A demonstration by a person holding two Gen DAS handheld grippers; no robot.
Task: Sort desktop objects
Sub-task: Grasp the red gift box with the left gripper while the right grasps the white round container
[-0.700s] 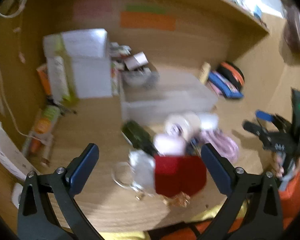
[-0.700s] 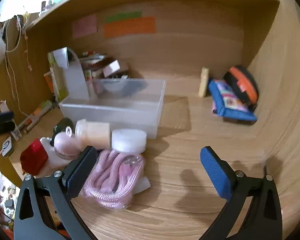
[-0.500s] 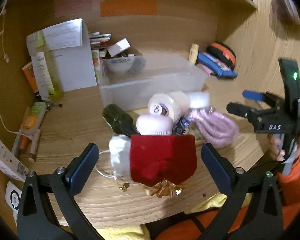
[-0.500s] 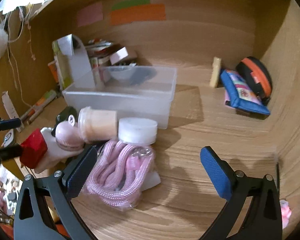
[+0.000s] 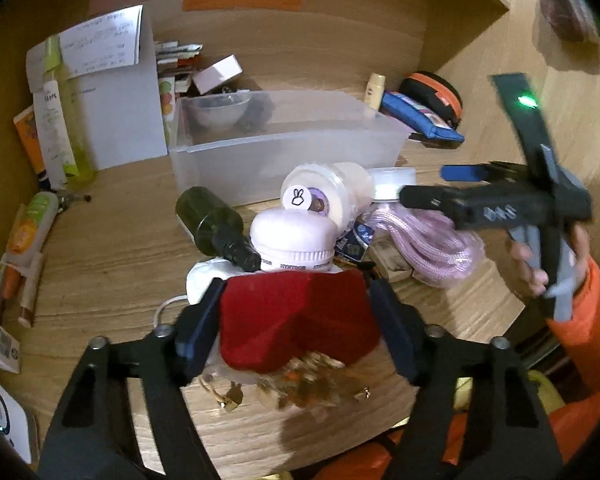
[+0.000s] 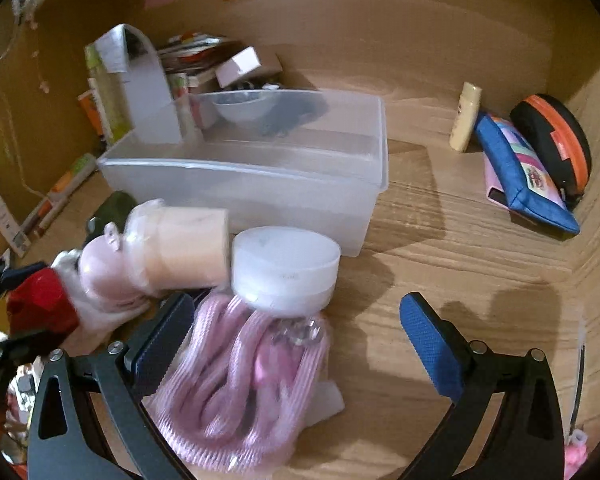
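My left gripper (image 5: 296,320) is shut on a red velvet box (image 5: 296,318) at the near desk edge, its pads pressed on both sides. Behind it lie a lilac jar (image 5: 292,242), a dark green bottle (image 5: 214,222), a peach jar with a sticker lid (image 5: 324,196) and a bagged pink cord (image 5: 424,240). My right gripper (image 6: 296,340) is open, hovering over the pink cord (image 6: 240,376), with a white round jar (image 6: 286,266) just ahead. The clear plastic bin (image 6: 260,188) stands behind the pile. The right gripper also shows in the left wrist view (image 5: 440,184).
A white box and papers (image 5: 112,92) stand at the back left. A blue pouch (image 6: 520,176), an orange-black case (image 6: 556,140) and a small cream bottle (image 6: 464,116) lie at the back right. Tubes (image 5: 24,240) lie along the left wall. Gold trinkets (image 5: 300,384) sit under the red box.
My left gripper has moved forward and closed on the red box. My right gripper has moved in closer over the pink cord.
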